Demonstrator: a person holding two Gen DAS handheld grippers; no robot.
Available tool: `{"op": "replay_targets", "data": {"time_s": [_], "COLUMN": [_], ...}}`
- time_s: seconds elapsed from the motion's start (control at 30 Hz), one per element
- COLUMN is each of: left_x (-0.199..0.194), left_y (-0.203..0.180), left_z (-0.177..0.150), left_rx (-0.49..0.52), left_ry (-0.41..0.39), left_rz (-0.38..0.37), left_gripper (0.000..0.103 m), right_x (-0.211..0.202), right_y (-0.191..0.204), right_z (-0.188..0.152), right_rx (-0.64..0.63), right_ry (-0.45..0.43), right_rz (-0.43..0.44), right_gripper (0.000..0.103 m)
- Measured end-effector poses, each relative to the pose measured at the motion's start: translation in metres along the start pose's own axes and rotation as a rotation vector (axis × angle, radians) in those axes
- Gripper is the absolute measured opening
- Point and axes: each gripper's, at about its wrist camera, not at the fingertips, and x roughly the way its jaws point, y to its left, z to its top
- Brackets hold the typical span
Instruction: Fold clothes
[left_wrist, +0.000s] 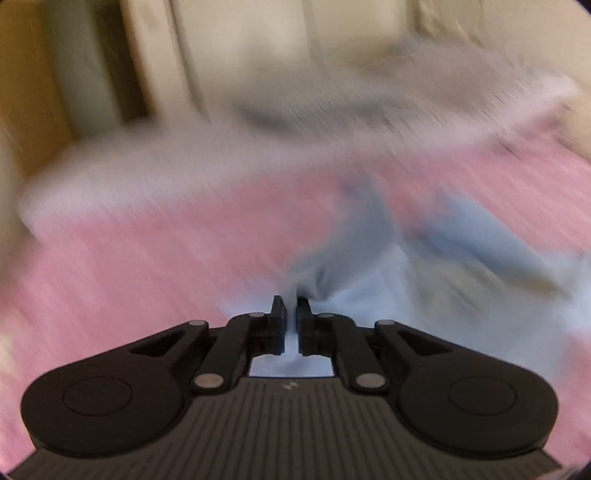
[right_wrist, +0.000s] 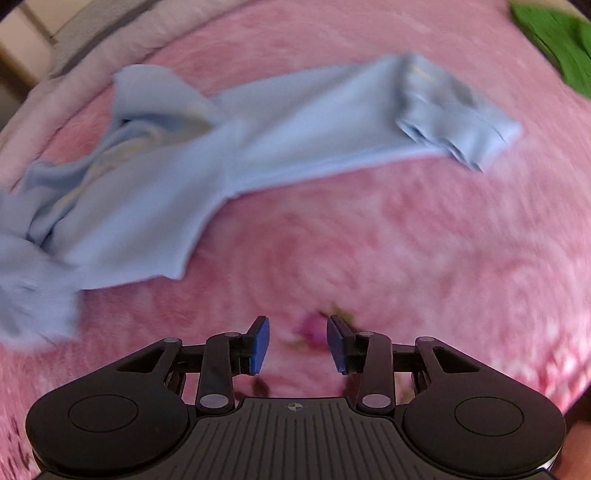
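A light blue garment (right_wrist: 258, 140) lies partly spread on a pink blanket (right_wrist: 406, 240), with one folded end at the upper right and a bunched end at the left. My left gripper (left_wrist: 291, 314) is shut on a pinch of the light blue garment (left_wrist: 369, 288), which trails away to the right; that view is blurred by motion. My right gripper (right_wrist: 297, 345) is open and empty, hovering over bare pink blanket below the garment's lower edge.
A green cloth (right_wrist: 554, 40) lies at the far upper right of the blanket. A pale grey bed edge or bolster (left_wrist: 184, 162) runs along the far side, with cream wall panels (left_wrist: 240, 44) behind it.
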Motion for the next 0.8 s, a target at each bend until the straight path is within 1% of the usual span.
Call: {"op": "replay_targets", "data": {"time_s": [0.03,0.1,0.13,0.2,0.27,0.3,0.37,0.4,0.47,0.57,0.63,0.73,0.8], "left_x": [0.005,0.016,0.017,0.017,0.022,0.025,0.043,0.051,0.072,0.100,0.119,0.137,0.151], "left_y": [0.018,0.053,0.066,0.079,0.075,0.073,0.060,0.053,0.043,0.038,0.034,0.031,0.030], "left_z": [0.015,0.045,0.052,0.047,0.022,0.009,-0.026,-0.044,-0.070,-0.089,-0.102,-0.113,-0.122], "left_rx": [-0.036,-0.109,-0.142,-0.151,-0.149,-0.150,-0.203,-0.232,-0.351,-0.527,-0.644,-0.802,-0.896], "left_ry": [-0.044,-0.130,-0.134,-0.096,0.024,0.086,0.254,0.336,0.448,0.517,0.562,0.582,0.603], "left_rz": [0.074,0.217,0.232,0.185,0.087,0.038,-0.064,-0.114,-0.191,-0.227,-0.250,-0.283,-0.298], "left_gripper": [0.011,0.011,0.012,0.020,0.024,0.024,0.024,0.024,0.024,0.024,0.024,0.027,0.027], "right_x": [0.001,-0.001,0.000,0.005,0.009,0.016,0.029,0.032,0.037,0.046,0.051,0.053,0.053], "right_y": [0.004,0.016,0.019,0.034,0.049,0.053,0.061,0.060,0.058,0.056,0.054,0.049,0.045], "right_z": [0.002,0.005,0.004,0.002,-0.001,-0.001,-0.002,-0.003,-0.005,-0.007,-0.008,-0.007,-0.004], "right_rx": [-0.016,-0.025,-0.025,-0.034,-0.043,-0.045,-0.048,-0.027,0.013,0.074,0.115,0.191,0.224], "right_ry": [-0.012,-0.028,-0.033,-0.009,0.015,0.023,0.039,0.038,0.035,0.032,0.029,0.022,0.023], "right_rz": [0.007,0.021,0.039,0.077,0.116,0.118,0.123,0.129,0.141,0.158,0.170,0.187,0.195], "right_gripper": [0.039,0.039,0.039,0.039,0.039,0.039,0.040,0.040,0.040,0.044,0.050,0.055,0.055]}}
